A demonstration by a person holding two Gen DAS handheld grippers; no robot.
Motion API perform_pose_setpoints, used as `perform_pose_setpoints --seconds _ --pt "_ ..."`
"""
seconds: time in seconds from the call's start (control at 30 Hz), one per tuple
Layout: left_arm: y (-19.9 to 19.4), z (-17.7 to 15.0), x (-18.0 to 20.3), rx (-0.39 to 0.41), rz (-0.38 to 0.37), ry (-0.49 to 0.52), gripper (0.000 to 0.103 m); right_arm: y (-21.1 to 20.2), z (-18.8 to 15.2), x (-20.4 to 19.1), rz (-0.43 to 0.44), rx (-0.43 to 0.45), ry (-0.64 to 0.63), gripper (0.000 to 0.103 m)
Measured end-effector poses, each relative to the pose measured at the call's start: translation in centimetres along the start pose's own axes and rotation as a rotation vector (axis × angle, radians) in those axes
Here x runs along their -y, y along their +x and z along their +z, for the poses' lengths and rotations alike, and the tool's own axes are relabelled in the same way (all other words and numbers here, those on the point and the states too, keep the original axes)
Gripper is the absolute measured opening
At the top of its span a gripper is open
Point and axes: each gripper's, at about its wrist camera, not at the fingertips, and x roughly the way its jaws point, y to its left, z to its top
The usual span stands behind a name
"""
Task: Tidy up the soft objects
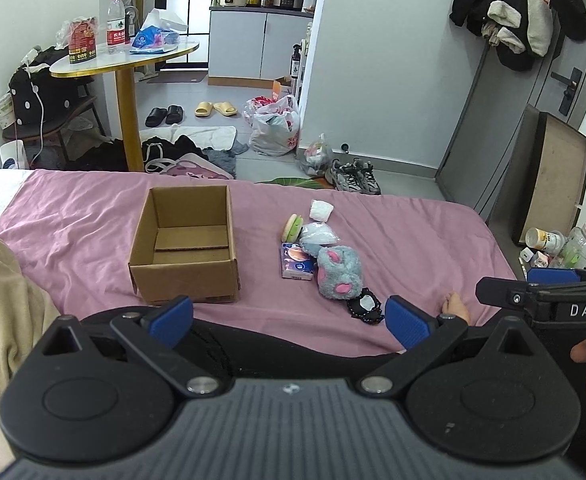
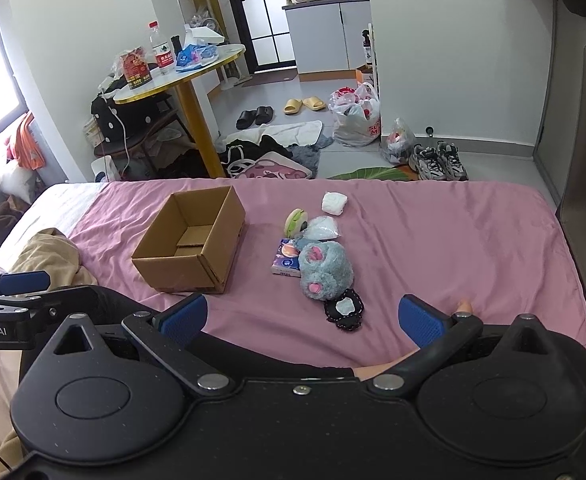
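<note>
An open, empty cardboard box (image 1: 185, 244) (image 2: 191, 240) sits on the pink bedsheet (image 1: 413, 240) (image 2: 453, 240). To its right lies a cluster: a grey-and-pink plush toy (image 1: 339, 272) (image 2: 325, 270), a tissue pack (image 1: 297, 266) (image 2: 286, 263), a green-and-cream round toy (image 1: 292, 227) (image 2: 295, 222), a clear bag (image 1: 319, 234) (image 2: 324, 229), a white folded item (image 1: 321, 210) (image 2: 334, 203) and a black frilled patch (image 1: 366, 306) (image 2: 345, 309). My left gripper (image 1: 289, 320) hangs open near the bed's front, nothing between its fingers. My right gripper (image 2: 303, 320) is likewise open and empty.
A person's leg in black and bare toes (image 1: 457, 304) (image 2: 464, 305) lie on the sheet right behind the fingers. A beige blanket (image 1: 5, 304) (image 2: 49, 256) is bunched at the left. Beyond the bed are a round table (image 1: 125, 60), clothes, bags and shoes on the floor.
</note>
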Motion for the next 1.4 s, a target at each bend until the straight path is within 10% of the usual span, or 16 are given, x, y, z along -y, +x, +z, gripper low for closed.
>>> perform_pose_setpoints --seconds 1.4 --pt "3.6 1.5 0.5 -0.001 -0.011 -0.044 0.101 2.3 1.1 0.5 0.02 -0.018 0.016 0.103"
